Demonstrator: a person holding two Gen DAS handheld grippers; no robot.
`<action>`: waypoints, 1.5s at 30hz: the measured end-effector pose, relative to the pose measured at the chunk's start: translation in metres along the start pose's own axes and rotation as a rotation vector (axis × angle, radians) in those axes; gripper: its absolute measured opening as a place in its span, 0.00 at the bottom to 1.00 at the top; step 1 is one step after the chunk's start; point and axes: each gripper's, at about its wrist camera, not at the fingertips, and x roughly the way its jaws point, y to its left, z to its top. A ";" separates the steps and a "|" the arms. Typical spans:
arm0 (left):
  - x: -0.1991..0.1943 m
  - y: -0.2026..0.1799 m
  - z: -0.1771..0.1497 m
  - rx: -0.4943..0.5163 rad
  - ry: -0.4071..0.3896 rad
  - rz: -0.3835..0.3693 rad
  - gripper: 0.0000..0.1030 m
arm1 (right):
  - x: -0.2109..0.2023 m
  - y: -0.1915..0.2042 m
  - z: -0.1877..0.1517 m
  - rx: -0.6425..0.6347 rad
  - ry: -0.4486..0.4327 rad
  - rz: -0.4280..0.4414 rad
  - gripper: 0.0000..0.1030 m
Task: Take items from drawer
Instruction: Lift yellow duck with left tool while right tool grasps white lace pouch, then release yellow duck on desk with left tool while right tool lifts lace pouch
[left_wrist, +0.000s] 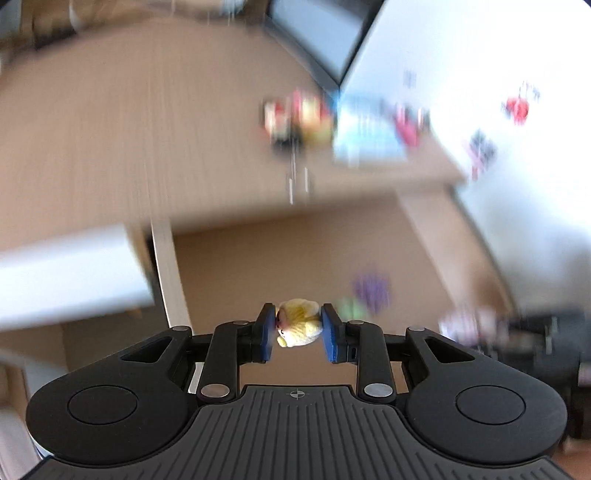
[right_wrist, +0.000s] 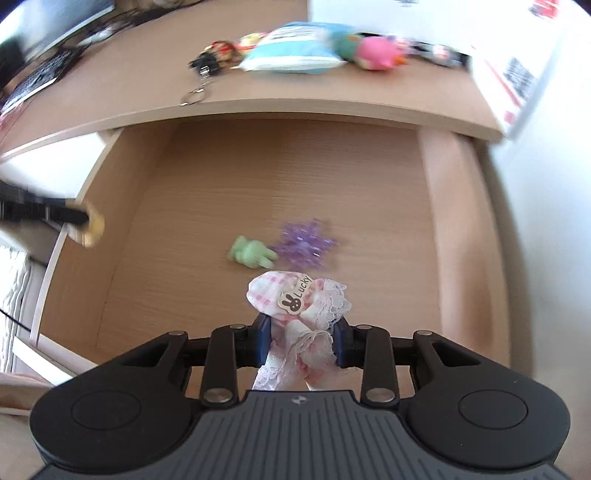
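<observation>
1. While both views blur, your left gripper (left_wrist: 298, 328) is clamped on a small yellow toy (left_wrist: 299, 326) above the open drawer (right_wrist: 258, 177).
2. Your right gripper (right_wrist: 303, 341) pinches a pink checked lace pouch (right_wrist: 295, 299) tagged "Lucky".
3. A green figure (right_wrist: 251, 253) and a purple ornament (right_wrist: 304, 243) lie touching on the drawer floor.
4. A blue packet (right_wrist: 295, 48) and a keychain (right_wrist: 201, 86) sit on the counter (right_wrist: 129, 81).

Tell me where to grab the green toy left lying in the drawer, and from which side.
Grip the green toy across its thick body, coming straight down from above: it lies flat on the drawer floor. Keep the tongs clear of the purple ornament close on its right.
</observation>
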 end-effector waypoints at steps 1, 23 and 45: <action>-0.005 0.001 0.012 -0.003 -0.056 0.005 0.29 | 0.010 -0.001 0.005 0.013 -0.003 -0.005 0.30; 0.070 0.039 0.088 -0.154 -0.276 0.026 0.29 | -0.002 -0.015 -0.020 0.088 -0.073 -0.070 0.30; -0.010 0.007 -0.023 -0.193 -0.143 -0.060 0.29 | 0.020 -0.058 0.175 0.025 -0.428 -0.114 0.30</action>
